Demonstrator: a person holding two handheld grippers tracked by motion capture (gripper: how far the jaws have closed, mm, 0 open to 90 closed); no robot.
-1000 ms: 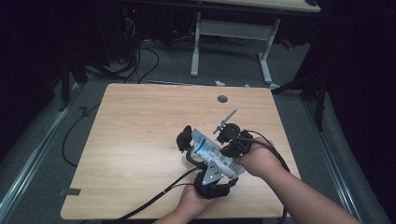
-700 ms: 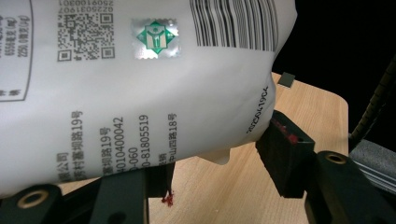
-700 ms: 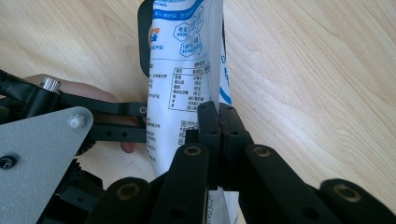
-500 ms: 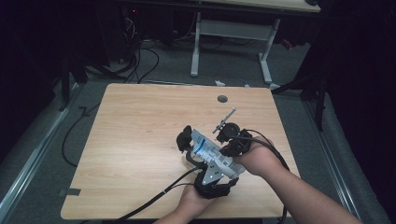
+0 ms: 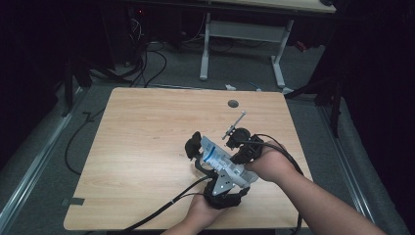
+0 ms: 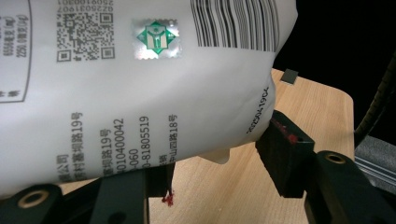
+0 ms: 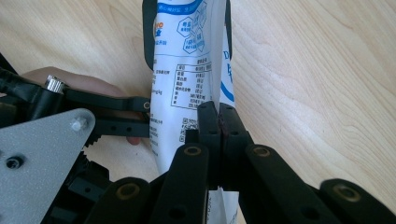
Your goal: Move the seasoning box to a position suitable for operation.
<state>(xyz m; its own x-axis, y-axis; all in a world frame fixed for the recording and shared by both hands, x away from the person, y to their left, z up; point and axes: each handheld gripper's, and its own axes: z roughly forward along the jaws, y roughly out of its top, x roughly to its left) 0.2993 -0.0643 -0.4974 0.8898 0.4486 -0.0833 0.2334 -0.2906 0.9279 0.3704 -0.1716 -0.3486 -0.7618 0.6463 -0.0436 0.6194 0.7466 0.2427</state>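
Wooden table (image 5: 147, 147), rounded corners, bare over its far and left parts; the work sits toward the near right corner, near the front edge. A round grommet hole (image 5: 233, 104) lies beyond the pouch toward the far edge, well apart from it. Past the right edge, dark floor and a metal rail; in the left gripper view a small grey tag (image 6: 290, 76) sits at a table edge beyond the pouch. Pouch (image 5: 219, 159): white plastic, blue print, held above the tabletop between both grippers, running long from upper left to lower right in the high view. Left gripper (image 5: 201, 157) comes up from the front edge under the pouch; in its own view the pouch (image 6: 140, 84) fills the upper frame, barcode and QR side facing the camera, bulging body lodged between the jaws, right pad against the pouch's side, left pad tucked under its lower edge, so jaws part-way open and pressing on the pouch's width. Right gripper (image 7: 219, 128) comes in from the pouch's right side; its jaws stand pressed together, pinching a flat edge of the pouch (image 7: 182, 70), printed table side up. In that view the left gripper's grey plate (image 7: 42, 154) and arm lie just left of the pouch, its far fingers (image 7: 148, 18) flanking the pouch's upper end.
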